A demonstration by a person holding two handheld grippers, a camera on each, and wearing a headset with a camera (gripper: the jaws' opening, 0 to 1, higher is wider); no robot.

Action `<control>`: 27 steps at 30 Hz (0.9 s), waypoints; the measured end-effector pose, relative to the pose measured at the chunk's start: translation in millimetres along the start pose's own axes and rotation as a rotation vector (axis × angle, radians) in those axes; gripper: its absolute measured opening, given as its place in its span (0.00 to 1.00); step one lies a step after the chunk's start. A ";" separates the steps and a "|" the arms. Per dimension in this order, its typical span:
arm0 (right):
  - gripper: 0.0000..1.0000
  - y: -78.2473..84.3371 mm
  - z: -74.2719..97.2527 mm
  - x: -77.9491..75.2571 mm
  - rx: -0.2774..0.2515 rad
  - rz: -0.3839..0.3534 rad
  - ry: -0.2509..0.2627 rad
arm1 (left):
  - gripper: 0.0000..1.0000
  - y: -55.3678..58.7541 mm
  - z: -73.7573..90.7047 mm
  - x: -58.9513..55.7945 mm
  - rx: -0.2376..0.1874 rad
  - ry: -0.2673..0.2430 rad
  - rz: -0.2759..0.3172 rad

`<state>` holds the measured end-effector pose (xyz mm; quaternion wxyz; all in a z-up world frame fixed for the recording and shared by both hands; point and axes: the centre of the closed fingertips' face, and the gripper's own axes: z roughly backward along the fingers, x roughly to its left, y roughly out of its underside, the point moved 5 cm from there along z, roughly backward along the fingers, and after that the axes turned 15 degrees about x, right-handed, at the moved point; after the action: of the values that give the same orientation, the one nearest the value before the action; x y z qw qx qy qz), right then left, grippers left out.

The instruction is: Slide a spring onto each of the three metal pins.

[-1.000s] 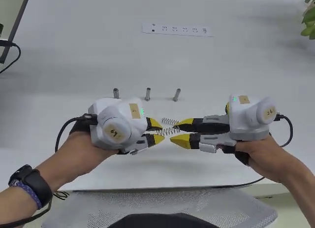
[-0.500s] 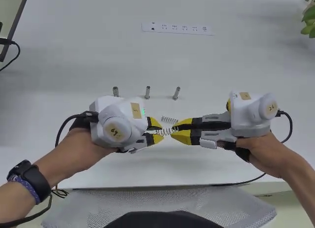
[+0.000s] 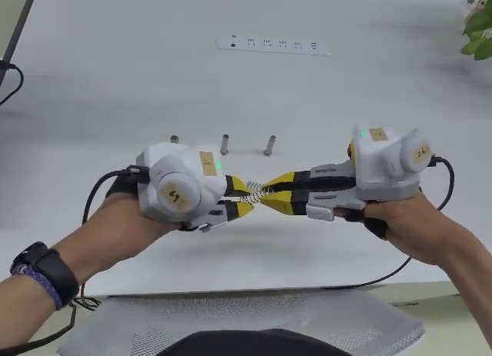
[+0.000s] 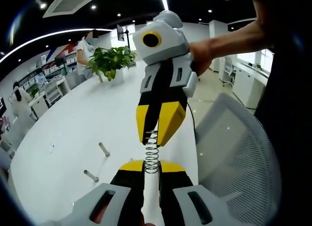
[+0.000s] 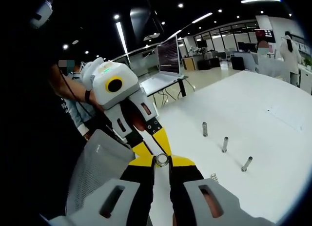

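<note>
Spring (image 4: 152, 153) is in the air over the worktop's (image 3: 115, 87) near edge, spanning both tools. Left tool (image 3: 244, 199) is almost closed, nipping one end. Right tool (image 3: 270, 194) does the same on the other end. Three pins (image 3: 224, 144) stand farther in, apparently bare.

Judgement: the spring is light, thin-wired and bouncy, apt to flick away. Hold one end coil gently and leave the bore free.
</note>
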<state>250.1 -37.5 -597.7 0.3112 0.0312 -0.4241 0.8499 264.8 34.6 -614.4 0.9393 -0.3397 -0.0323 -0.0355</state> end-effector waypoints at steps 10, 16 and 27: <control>0.09 -18.1 3.0 2.7 0.039 0.066 0.039 | 0.02 -8.7 -3.3 4.8 -0.037 -0.003 0.017; 0.09 -17.0 5.3 0.0 0.052 0.067 0.052 | 0.02 -9.4 -3.3 6.6 -0.045 -0.007 0.026; 0.23 -22.4 15.2 2.0 0.127 0.112 0.073 | 0.02 -12.1 -5.0 5.6 -0.051 0.001 0.014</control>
<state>257.7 -37.7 -571.7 0.2757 -0.0040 -0.3587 0.8918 269.5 21.9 -610.0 0.9306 -0.3638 -0.0286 -0.0296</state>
